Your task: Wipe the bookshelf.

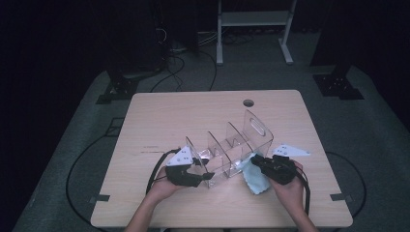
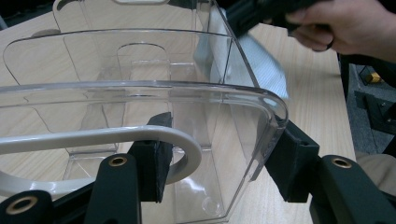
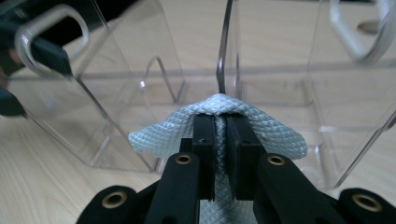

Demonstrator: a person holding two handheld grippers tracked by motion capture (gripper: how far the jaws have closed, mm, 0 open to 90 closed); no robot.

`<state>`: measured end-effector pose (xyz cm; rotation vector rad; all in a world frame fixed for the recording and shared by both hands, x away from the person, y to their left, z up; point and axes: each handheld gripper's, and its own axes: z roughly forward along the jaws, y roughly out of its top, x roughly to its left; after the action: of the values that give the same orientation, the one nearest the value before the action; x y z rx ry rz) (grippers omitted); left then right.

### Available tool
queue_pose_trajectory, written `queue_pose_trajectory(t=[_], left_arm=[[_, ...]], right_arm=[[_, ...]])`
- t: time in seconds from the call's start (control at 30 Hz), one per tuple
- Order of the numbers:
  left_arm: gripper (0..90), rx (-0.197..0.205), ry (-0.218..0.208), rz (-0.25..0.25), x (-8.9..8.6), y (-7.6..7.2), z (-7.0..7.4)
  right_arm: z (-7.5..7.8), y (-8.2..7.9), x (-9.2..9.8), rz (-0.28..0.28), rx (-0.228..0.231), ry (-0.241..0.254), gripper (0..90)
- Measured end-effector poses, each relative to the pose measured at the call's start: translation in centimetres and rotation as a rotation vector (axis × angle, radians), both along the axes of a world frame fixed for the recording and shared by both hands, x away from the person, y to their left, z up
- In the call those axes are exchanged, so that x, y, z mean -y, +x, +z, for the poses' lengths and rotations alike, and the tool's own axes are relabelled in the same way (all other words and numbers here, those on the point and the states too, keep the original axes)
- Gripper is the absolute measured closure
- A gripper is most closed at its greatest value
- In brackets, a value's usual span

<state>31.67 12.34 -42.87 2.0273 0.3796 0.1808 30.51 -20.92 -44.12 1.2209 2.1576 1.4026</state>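
Meanwhile the right tool, pinching a blue cloth, sat at the clear organizer's four o'clock wall, while the left tool gripped its seven o'clock end, on the table.

Both grippers, the left gripper and the right gripper, are black and chunky, each with a grey three-cornered plate on top, shiny brass rings near the jaws, and a long black cable.
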Motion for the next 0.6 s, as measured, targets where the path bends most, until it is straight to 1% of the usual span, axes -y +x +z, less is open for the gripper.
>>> queue_pose_trajectory(t=[0.1,0.13,0.17,0.2,0.23,0.27,0.33,0.37,0.4,0.47,0.5,0.53,0.6], left_arm=[[45.8,0.002,0.003,-0.001,0.0,0.0,0.0],[45.7,0.004,0.005,-0.003,0.0,0.0,-0.1],[45.7,0.004,0.005,-0.002,0.0,0.0,-0.1],[45.7,0.003,0.003,-0.001,0.0,0.0,-0.1],[45.7,0.003,0.004,-0.001,0.0,0.0,0.0],[45.7,0.003,0.003,-0.001,0.0,0.0,0.0],[45.7,0.001,-0.001,0.000,0.0,0.0,-0.1],[45.8,0.003,0.002,-0.001,0.0,0.0,-0.1],[45.8,0.004,0.004,-0.002,0.0,0.0,-0.1],[45.8,0.003,0.004,-0.001,0.0,0.0,-0.1],[45.7,0.003,0.005,-0.001,0.0,0.0,-0.1],[45.7,0.003,0.005,-0.001,0.1,0.0,-0.1],[45.7,0.003,0.005,-0.002,0.1,0.0,-0.1]], right_arm=[[-1.3,0.5,-0.2,0.002,-0.045,-0.028,82.0],[-1.9,0.8,-0.4,0.001,-0.069,-0.056,81.9],[-2.2,1.0,-0.4,0.002,-0.081,-0.065,81.9],[-2.5,1.1,-0.4,0.004,-0.092,-0.061,81.9],[-2.3,1.1,-0.4,0.000,-0.092,-0.053,82.0],[-2.0,1.0,-0.4,0.000,-0.070,-0.053,82.0],[-1.2,0.7,-0.4,-0.005,-0.045,-0.044,82.0],[-1.2,0.6,-0.5,-0.006,-0.045,-0.051,82.0],[-1.5,0.7,-0.5,-0.003,-0.048,-0.046,82.0],[-2.0,1.0,-0.4,0.000,-0.070,-0.039,82.0],[-2.3,1.2,-0.5,0.001,-0.087,-0.044,82.0],[-2.7,1.4,-0.5,0.003,-0.100,-0.051,82.0],[-3.6,1.8,-0.7,0.007,-0.140,-0.077,81.8]])
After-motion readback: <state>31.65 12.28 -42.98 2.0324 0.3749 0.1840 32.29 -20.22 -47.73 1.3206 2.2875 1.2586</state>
